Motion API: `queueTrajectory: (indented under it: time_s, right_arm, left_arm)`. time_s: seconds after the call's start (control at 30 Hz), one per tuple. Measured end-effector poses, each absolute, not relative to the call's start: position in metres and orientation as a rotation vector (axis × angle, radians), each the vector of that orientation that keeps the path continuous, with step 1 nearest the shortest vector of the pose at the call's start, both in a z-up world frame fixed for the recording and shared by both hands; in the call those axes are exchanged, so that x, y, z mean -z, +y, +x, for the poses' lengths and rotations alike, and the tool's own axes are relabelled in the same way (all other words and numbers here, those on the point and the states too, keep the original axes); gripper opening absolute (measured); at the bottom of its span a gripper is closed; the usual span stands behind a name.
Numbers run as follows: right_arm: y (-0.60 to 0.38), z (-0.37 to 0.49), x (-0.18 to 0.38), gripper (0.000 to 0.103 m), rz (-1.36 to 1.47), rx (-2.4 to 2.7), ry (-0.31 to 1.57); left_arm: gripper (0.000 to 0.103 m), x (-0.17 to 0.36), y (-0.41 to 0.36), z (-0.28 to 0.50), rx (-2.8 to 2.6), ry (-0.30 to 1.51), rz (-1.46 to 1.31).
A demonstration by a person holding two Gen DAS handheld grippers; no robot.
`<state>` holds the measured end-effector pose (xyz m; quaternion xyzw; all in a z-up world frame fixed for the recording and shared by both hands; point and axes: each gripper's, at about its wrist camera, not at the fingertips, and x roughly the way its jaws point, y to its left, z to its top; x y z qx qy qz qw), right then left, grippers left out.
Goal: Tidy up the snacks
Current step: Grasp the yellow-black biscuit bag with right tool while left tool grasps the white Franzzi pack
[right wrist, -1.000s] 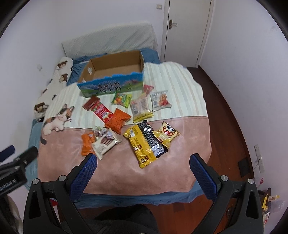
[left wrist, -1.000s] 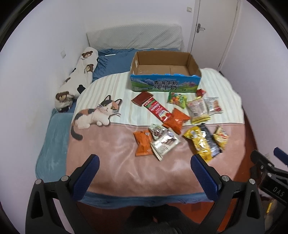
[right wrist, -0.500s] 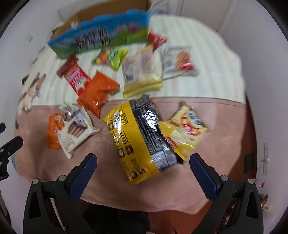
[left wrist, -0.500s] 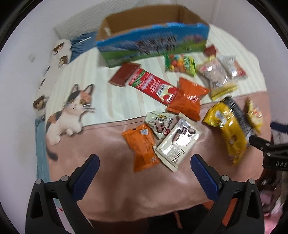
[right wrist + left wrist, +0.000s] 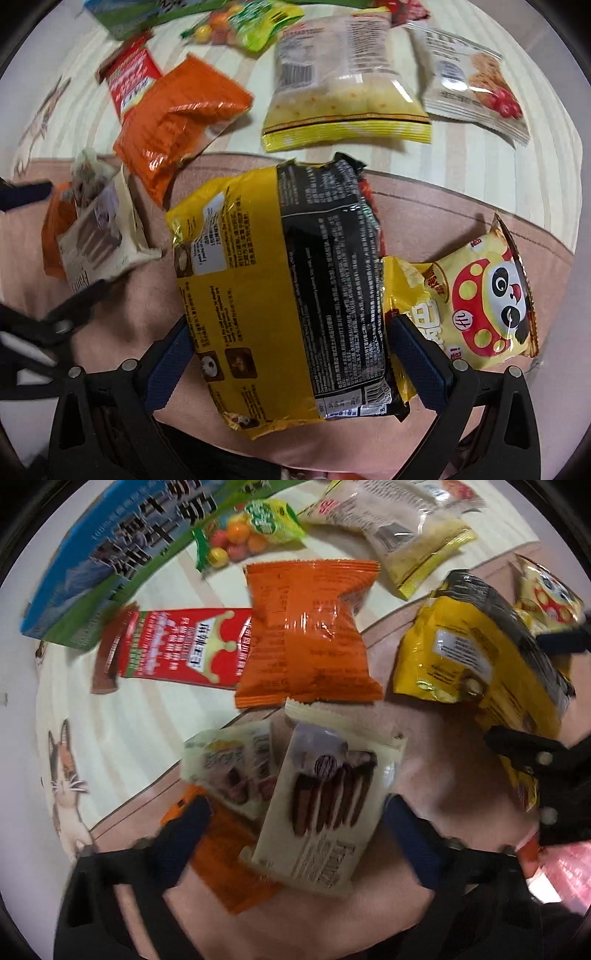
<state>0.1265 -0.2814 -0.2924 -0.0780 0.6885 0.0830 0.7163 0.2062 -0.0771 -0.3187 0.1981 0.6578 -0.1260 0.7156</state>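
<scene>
My left gripper (image 5: 295, 834) is open, its blue fingers on either side of a cream chocolate-biscuit packet (image 5: 325, 805) lying over a small orange pack (image 5: 229, 864) and a white pack (image 5: 229, 760). My right gripper (image 5: 295, 354) is open, its fingers straddling the near end of a big yellow-and-black bag (image 5: 280, 280); I cannot tell if they touch it. A yellow panda snack bag (image 5: 480, 302) lies just right of it. The blue milk carton box (image 5: 110, 554) stands at the far side.
On the bedspread (image 5: 122, 723) lie an orange pack (image 5: 306, 635), a red bar (image 5: 181, 646), a green candy bag (image 5: 251, 528), a clear yellow-edged bag (image 5: 343, 85) and a white cookie pack (image 5: 472, 85). The right gripper's body (image 5: 546, 771) shows at right.
Both grippers have dropped close to the bed. The left one now straddles the cream biscuit packet, the right one the yellow-and-black bag. Both jaws stay open.
</scene>
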Motion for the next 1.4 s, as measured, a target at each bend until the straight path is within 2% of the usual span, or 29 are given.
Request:
queueTrajectory:
  time_s: [0.03,0.1,0.17,0.23,0.3,0.4,0.6,0.77,0.83,0.93,1.03,1.13,1.27,1.33,1.4]
  right_arm:
    - [-0.286,0.127,0.292,0.096,-0.143,-0.176,1.522]
    - [-0.3,0.129,0.291,0.094,-0.053,-0.135,1.526]
    - [-0.311,0.129,0.291,0.093,0.052,-0.076,1.54]
    - [-0.319,0.129,0.293,0.092,0.153,-0.018,1.553]
    - [-0.324,0.129,0.298,0.093,0.263,0.002,1.576]
    - [-0.324,0.13,0.311,0.095,0.379,-0.042,1.63]
    - [-0.307,0.134,0.33,0.097,0.324,-0.092,1.647]
    - [-0.291,0.135,0.321,0.097,0.254,-0.09,1.655]
    - [-0.285,0.132,0.316,0.096,0.225,-0.07,1.643]
    - [-0.268,0.133,0.315,0.093,0.175,-0.044,1.632]
    - [-0.252,0.134,0.313,0.097,0.167,-0.044,1.628]
    - [-0.247,0.137,0.314,0.099,0.2,-0.033,1.622]
    - [-0.248,0.141,0.315,0.1,0.186,0.012,1.651]
    - [-0.239,0.144,0.32,0.1,0.132,0.045,1.672]
    - [-0.23,0.147,0.325,0.099,0.094,0.078,1.69]
  left_arm:
    - [0.071,0.32,-0.076,0.209,0.279,1.471,0.405]
    - [0.06,0.321,-0.073,0.214,0.244,1.507,0.289]
    - [0.059,0.318,-0.065,0.216,0.178,1.523,0.192]
    - [0.05,0.317,-0.047,0.216,0.085,1.57,0.013]
    - [0.05,0.32,-0.023,0.214,-0.014,1.624,-0.218]
    - [0.05,0.329,-0.006,0.213,-0.049,1.65,-0.374]
    - [0.064,0.336,-0.045,0.218,0.081,1.632,-0.073]
    - [0.064,0.336,-0.067,0.221,0.101,1.6,0.07]
    - [0.062,0.334,-0.069,0.221,0.087,1.587,0.066]
    - [0.064,0.334,-0.046,0.213,0.047,1.592,-0.087]
    - [0.068,0.343,-0.033,0.212,0.109,1.613,-0.204]
    - [0.074,0.358,-0.045,0.212,0.205,1.652,-0.132]
    - [0.072,0.36,-0.058,0.213,0.223,1.622,-0.057]
    - [0.057,0.354,-0.059,0.214,0.23,1.612,-0.109]
    - [0.054,0.341,-0.044,0.213,0.226,1.6,-0.129]
